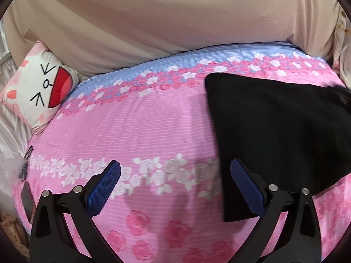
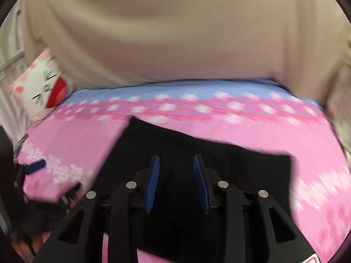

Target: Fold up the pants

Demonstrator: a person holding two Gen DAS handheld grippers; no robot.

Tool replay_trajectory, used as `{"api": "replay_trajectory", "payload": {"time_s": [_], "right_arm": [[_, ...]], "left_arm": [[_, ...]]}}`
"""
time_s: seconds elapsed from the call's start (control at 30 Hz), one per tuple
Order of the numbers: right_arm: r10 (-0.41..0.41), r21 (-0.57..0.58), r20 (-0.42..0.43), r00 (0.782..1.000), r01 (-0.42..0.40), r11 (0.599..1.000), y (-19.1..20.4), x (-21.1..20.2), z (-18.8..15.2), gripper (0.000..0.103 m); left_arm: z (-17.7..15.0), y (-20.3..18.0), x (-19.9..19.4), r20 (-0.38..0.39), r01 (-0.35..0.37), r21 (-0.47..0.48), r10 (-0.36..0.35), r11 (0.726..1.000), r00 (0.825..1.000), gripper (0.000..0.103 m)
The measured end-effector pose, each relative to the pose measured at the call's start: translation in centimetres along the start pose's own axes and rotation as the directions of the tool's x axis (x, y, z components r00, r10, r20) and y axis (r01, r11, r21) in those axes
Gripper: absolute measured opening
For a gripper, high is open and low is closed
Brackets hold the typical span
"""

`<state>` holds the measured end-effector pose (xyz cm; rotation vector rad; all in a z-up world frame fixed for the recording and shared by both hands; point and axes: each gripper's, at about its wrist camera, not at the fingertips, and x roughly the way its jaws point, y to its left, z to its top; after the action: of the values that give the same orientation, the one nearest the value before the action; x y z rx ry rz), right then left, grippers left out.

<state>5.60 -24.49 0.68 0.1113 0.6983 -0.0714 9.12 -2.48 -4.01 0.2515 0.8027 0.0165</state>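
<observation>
Black pants (image 1: 274, 131) lie folded flat on the pink floral bedspread (image 1: 142, 127), at the right in the left wrist view. My left gripper (image 1: 175, 171) is wide open and empty, just above the bedspread, its right finger (image 1: 248, 188) over the pants' left edge. In the right wrist view, which is motion-blurred, the pants (image 2: 219, 157) fill the middle. My right gripper (image 2: 176, 164) is open above them with nothing between its blue pads. The left gripper's blue pad (image 2: 35, 166) shows at the far left there.
A white and pink cat-face cushion (image 1: 41, 92) leans at the bed's back left corner, also in the right wrist view (image 2: 43, 87). A beige curtain (image 1: 175, 22) hangs behind the bed. A dark phone-like object (image 1: 27, 199) lies at the bed's left edge.
</observation>
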Motion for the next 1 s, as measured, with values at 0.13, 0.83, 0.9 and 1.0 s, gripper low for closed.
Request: {"api": "replay_trajectory", "payload": {"time_s": [0.13, 0.83, 0.9, 1.0], "right_arm": [[-0.113, 0.112, -0.009, 0.994, 0.113, 0.987, -6.6, -3.3, -3.4, 0.032], [0.227, 0.426, -0.084, 0.970, -0.171, 0.888, -13.6, 1.2, -10.2, 0.064], [0.196, 0.397, -0.071, 0.978, -0.153, 0.905, -12.9, 1.7, -9.8, 0.066], [0.188, 0.348, -0.054, 0.981, -0.158, 0.924, -11.0, 1.1, -8.2, 0.031]], "left_arm": [[0.4, -2.0, -0.6, 0.015, 0.032, 0.027, -0.032, 0.999, 0.999, 0.098], [-1.8, -3.3, 5.8, -0.080, 0.477, -0.271, -0.514, 0.836, 0.854, 0.098], [-1.6, -4.3, 5.8, -0.055, 0.494, -0.211, -0.514, 0.844, 0.856, 0.089], [-0.9, -3.3, 4.8, -0.028, 0.529, -0.223, -0.548, 0.819, 0.836, 0.039]]}}
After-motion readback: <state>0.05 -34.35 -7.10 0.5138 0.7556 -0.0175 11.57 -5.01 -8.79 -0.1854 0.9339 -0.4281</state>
